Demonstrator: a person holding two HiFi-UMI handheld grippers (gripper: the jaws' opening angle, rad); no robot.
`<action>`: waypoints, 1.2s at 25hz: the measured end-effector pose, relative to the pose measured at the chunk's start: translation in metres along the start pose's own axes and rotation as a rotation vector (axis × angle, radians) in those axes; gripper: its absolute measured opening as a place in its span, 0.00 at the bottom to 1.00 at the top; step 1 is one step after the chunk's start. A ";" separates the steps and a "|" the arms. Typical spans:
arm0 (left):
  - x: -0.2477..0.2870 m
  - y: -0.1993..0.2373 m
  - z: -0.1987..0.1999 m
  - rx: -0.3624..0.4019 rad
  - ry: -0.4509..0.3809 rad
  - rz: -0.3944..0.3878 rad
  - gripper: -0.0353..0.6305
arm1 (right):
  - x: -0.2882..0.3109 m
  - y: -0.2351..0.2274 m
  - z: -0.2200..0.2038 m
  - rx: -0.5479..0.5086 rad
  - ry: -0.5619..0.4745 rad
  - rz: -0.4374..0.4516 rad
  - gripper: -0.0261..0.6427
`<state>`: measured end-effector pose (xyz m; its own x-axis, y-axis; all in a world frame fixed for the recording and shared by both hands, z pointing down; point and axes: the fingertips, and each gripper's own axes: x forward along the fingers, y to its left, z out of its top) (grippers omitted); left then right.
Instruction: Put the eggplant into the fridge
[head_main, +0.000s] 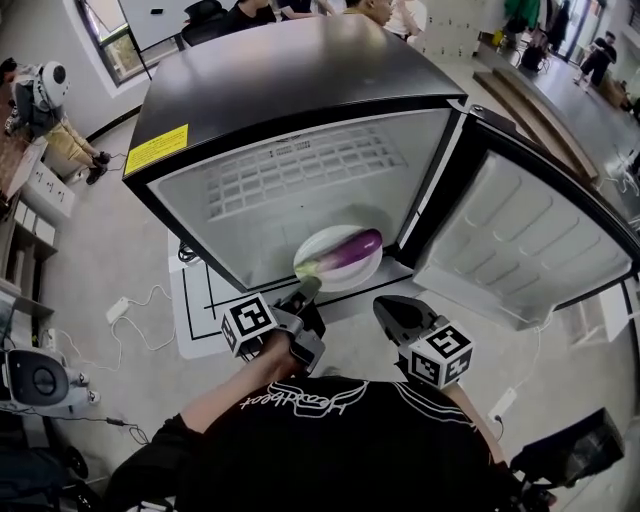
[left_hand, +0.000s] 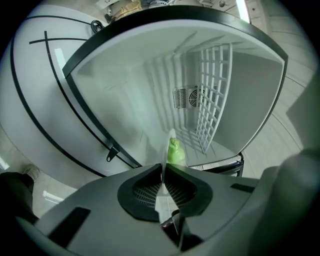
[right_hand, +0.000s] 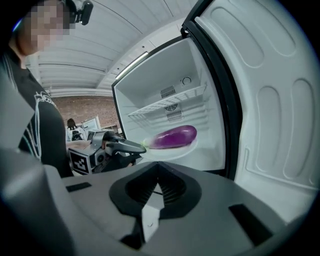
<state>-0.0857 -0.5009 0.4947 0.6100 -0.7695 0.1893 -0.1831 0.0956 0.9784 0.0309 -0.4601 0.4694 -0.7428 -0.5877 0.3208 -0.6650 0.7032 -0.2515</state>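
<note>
A purple eggplant (head_main: 350, 250) with a green stem lies on a white plate (head_main: 366, 280) at the front of the open fridge (head_main: 300, 70), low in its compartment. My left gripper (head_main: 305, 290) is shut on the plate's near rim. In the left gripper view the rim (left_hand: 164, 150) runs edge-on between the jaws, with the green stem (left_hand: 174, 151) just past it. The right gripper view shows the eggplant (right_hand: 175, 136) on the plate (right_hand: 170, 150) and the left gripper (right_hand: 135, 147) at its edge. My right gripper (head_main: 385, 308) hangs shut and holds nothing, just outside the fridge, right of the plate.
The fridge door (head_main: 520, 250) stands swung open to the right. A white wire shelf (right_hand: 170, 105) sits above the plate inside. Cables and a power strip (head_main: 120, 308) lie on the floor to the left. People stand behind the fridge.
</note>
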 end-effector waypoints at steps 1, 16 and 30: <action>0.004 -0.002 0.002 0.003 0.002 -0.003 0.09 | 0.002 -0.003 0.000 -0.003 0.002 -0.005 0.05; 0.064 0.005 0.045 0.015 -0.055 0.038 0.09 | 0.029 -0.024 -0.004 0.015 0.016 -0.020 0.05; 0.106 0.038 0.075 0.011 -0.124 0.122 0.09 | 0.050 -0.034 -0.023 0.034 0.065 -0.003 0.05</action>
<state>-0.0859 -0.6259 0.5456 0.4830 -0.8247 0.2943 -0.2585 0.1869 0.9478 0.0187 -0.5042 0.5150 -0.7347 -0.5619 0.3802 -0.6705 0.6869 -0.2805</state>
